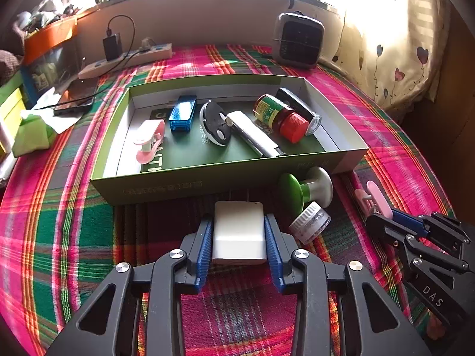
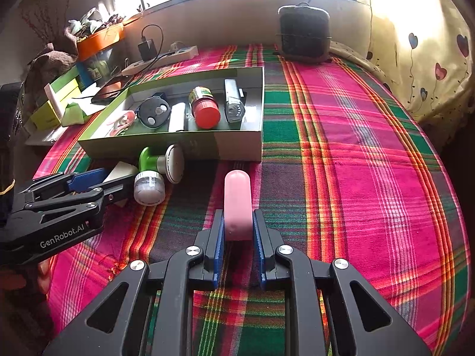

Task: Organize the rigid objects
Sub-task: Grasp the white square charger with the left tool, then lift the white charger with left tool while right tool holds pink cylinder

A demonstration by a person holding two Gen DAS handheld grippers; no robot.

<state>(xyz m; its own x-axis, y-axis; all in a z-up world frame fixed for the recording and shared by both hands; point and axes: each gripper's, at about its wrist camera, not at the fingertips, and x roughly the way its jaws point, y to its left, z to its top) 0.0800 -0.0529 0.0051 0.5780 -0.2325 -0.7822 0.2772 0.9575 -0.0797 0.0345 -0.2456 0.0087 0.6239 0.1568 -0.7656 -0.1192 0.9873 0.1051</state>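
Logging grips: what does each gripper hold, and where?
Left gripper clamps the white rectangular plastic block by its sides; right gripper pinches the pink plastic clip's near end.

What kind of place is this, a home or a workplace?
Most likely a home, probably a bedroom. The things lie on a plaid cloth that looks like a bed cover, a heart-print curtain hangs at the window, and a power strip lies at the wall.

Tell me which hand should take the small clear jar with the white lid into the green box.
Neither is free: left gripper pinches the white rectangular block, right gripper the pink clip. Left is nearer the jar.
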